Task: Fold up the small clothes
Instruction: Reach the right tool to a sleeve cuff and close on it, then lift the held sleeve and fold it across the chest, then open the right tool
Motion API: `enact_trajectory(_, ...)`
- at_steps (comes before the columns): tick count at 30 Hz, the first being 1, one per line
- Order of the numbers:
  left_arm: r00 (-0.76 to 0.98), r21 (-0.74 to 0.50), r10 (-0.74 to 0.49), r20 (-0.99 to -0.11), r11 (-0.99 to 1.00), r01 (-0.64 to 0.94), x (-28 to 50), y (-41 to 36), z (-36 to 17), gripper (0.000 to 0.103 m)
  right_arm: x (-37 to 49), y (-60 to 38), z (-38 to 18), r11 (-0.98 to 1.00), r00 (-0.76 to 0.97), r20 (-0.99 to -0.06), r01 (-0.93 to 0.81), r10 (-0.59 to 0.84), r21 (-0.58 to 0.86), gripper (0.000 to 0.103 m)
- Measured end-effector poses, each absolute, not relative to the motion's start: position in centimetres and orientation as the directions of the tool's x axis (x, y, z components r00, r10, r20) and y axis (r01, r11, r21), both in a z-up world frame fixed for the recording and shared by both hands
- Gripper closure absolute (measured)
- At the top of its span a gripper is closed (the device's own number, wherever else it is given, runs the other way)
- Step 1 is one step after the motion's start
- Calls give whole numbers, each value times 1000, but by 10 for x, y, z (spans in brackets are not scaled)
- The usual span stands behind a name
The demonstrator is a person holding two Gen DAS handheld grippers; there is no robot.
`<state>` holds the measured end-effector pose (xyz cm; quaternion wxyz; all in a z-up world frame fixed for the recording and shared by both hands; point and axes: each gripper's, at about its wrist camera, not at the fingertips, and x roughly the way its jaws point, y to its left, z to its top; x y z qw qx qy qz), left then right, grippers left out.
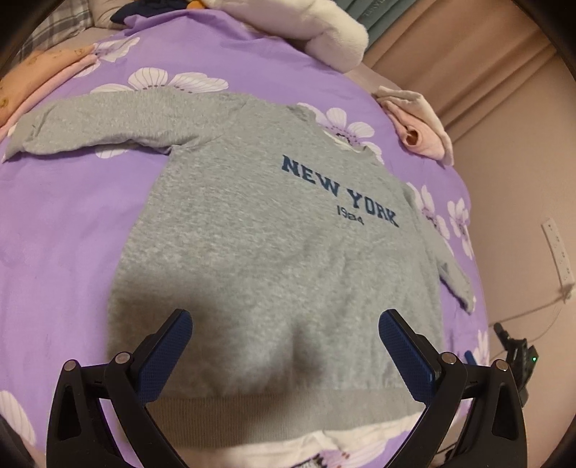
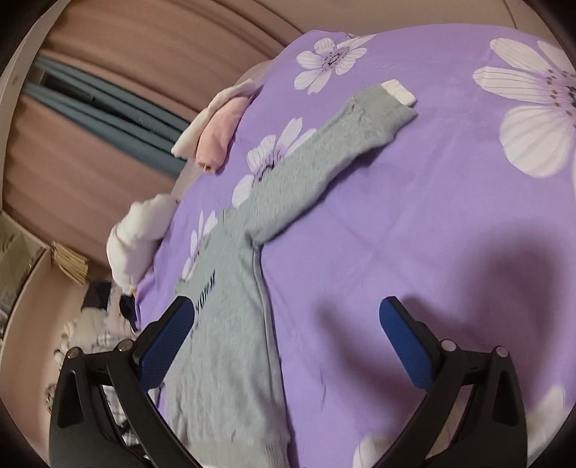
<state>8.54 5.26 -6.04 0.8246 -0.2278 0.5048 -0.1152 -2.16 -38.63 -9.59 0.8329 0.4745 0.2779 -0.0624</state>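
A small grey sweatshirt [image 1: 259, 223] with "NEW YORK 1984" in blue lies flat, front up, on the purple flowered bedspread [image 1: 64, 223]. Both sleeves are spread out sideways. My left gripper [image 1: 284, 320] hovers open over the lower body, just above the ribbed hem, holding nothing. In the right wrist view the same sweatshirt [image 2: 230, 345] runs up the frame, one sleeve [image 2: 324, 154] stretching out to a white cuff. My right gripper [image 2: 286, 306] is open above the sweatshirt's side edge and the bedspread [image 2: 432, 216], with nothing between its fingers.
Folded pink and white clothes [image 1: 417, 122] lie at the bed's far right edge, seen also as pink clothes [image 2: 219, 144]. A fluffy white bundle [image 1: 324, 32] sits at the far end. Peach folded clothes [image 1: 39, 79] lie far left. A wall socket strip [image 1: 558, 252] is at right.
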Motion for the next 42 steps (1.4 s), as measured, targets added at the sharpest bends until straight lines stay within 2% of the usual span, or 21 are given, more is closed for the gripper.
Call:
enact_trajectory(7,422,-483,-427,-800,875,-31,101,40,-72,1,16,-424,-122,490,835,-531,406,143,771,5)
enact_trajectory(14,398,-460,-413,-819,887,-26,118,25,-76,1,39,-469,-130,385,874,-478,414,86,825,16)
enact_trajectory(22,373,-436,-404,-835,900,-2,128,7,-78,1,45,-519,-139,215,904,-427,420,-14,882,33)
enact_trajectory(25,368,-435,-405,-837,900,0,130,4,-78,1,43,-528,-144,170,896,-442,443,-45,880,49)
enact_trajectory(27,367,-435,-406,-837,900,4,131,3,-78,1,42,-534,-149,154,882,-468,471,-59,868,73)
enact_trajectory(29,366,-433,-405,-838,901,7,130,2,-78,1,43,-536,-154,156,868,-492,496,-64,854,88)
enact_trajectory(30,365,-433,-406,-838,901,8,131,2,-78,1,42,-537,-156,159,872,-485,488,-59,858,89)
enact_trajectory(35,370,-443,-412,-833,897,3,126,8,-77,1,45,-525,-135,318,879,-474,465,-54,826,89)
enact_trajectory(39,384,-452,-418,-824,892,0,119,18,-75,1,48,-489,-87,613,885,-459,405,-77,679,89)
enact_trajectory(42,391,-463,-425,-817,887,-3,113,25,-73,1,52,-462,-56,753,885,-459,359,-85,552,89)
